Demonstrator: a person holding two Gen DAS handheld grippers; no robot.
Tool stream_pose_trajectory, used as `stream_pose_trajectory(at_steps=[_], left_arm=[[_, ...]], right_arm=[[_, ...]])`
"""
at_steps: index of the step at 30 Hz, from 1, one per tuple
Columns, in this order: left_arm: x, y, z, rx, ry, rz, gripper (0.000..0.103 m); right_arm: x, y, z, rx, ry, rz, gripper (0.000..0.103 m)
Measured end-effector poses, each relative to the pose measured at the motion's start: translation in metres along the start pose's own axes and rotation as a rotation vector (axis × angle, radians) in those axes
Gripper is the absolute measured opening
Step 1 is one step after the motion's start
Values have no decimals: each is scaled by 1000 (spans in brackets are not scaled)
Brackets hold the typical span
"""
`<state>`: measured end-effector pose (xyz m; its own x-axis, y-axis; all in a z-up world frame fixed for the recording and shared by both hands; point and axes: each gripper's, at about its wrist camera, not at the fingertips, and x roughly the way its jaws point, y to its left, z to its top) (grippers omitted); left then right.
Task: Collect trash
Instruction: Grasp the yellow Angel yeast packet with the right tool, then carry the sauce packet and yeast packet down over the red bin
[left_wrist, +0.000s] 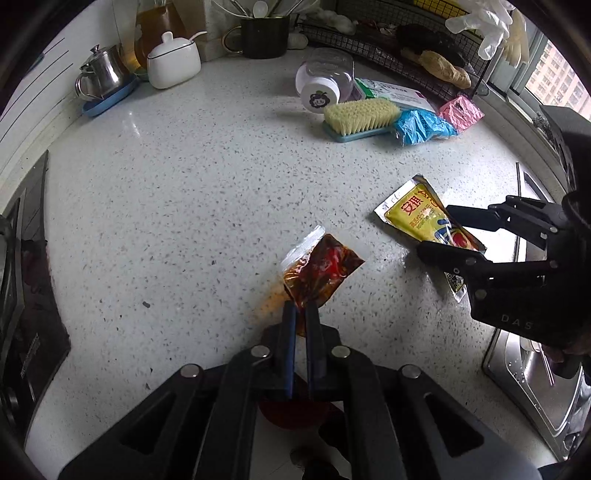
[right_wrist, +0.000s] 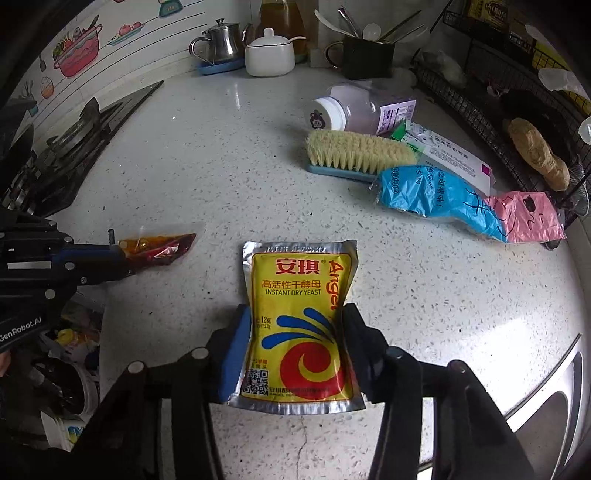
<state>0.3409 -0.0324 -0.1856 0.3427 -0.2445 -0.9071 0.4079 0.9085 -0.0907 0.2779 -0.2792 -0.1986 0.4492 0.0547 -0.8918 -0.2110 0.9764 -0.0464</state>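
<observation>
Speckled counter (right_wrist: 207, 155). Back row: steel teapot (right_wrist: 218, 40) on blue saucer, white sugar bowl (right_wrist: 269, 53), black utensil mug (right_wrist: 365, 55). Scrub brush (right_wrist: 360, 153) beside toppled white-capped jar (right_wrist: 364, 109). Stove (right_wrist: 70, 144) left.

Speckled white countertop (left_wrist: 192, 192), cartoon-tiled wall (right_wrist: 92, 40), daylit window (left_wrist: 554, 77)

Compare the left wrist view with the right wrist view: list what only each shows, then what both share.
Only the left wrist view: the orange oil smear on the countertop and clear gloves hanging top right. Only the right wrist view: the cartoon wall sticker and a trash bin below the counter edge. Both: the left gripper shut on the chili oil sachet, the right gripper around the yeast packet, and the scrub brush.
</observation>
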Motion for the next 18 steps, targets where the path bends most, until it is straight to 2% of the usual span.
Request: stream_pose_trajectory(at_steps=[2,10,18], left_arm=[[-7,2,-5,-2,-9,-1,4],[-37,13,-41,-5,-39,-7,4],[-75,30,-104,-15,-53,0,4]], right_arm=[[-3,5,-3,8,5,3,38],[-36,44,-23,34,-30,5,37],[-65,107,-60,23,-47,-10,37]])
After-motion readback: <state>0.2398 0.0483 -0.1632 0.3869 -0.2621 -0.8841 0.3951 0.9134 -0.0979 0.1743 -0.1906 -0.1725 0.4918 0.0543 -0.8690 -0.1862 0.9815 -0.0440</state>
